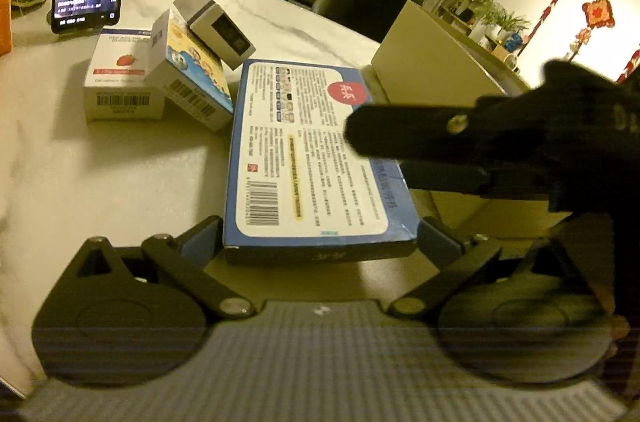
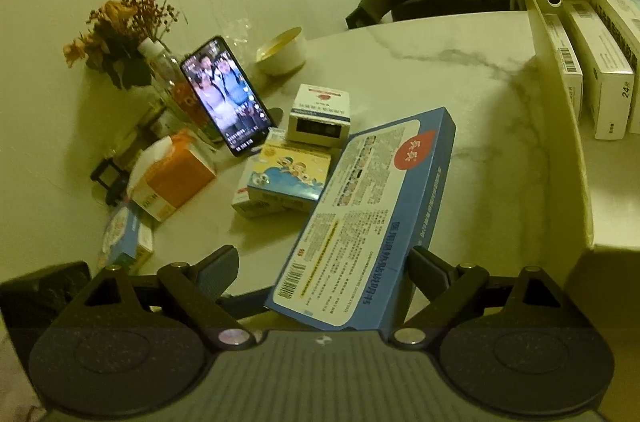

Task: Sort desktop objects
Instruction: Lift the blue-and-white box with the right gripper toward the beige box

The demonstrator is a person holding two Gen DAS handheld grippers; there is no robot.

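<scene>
The pale marble worktop (image 2: 420,70) carries everything. At its right side stands a cream storage bin (image 2: 560,126) with several white boxes (image 2: 600,78) upright inside it. The long blue box (image 1: 312,162) lies label-up on the worktop near the bin, and its near end sits between the pads of the left claw (image 1: 320,242). Both pads look pressed against the box's sides, so that claw appears closed on it. In the right wrist view the same blue box (image 2: 368,222) crosses the span of the right claw (image 2: 320,270), whose pads stand wide. The right pad lies at the box's edge and the left pad is clear of it, so that claw is spread and not gripping. Beyond the blue box is a small heap of boxes: a cartoon-printed box (image 2: 288,178), a white box with a red mark (image 1: 120,78) and a grey box (image 2: 320,130) on top. Behind them a phone (image 2: 228,94) leans with its screen lit, beside an orange tissue pack (image 2: 176,174), a white bowl (image 2: 284,52) and dried flowers (image 2: 120,22).
</scene>
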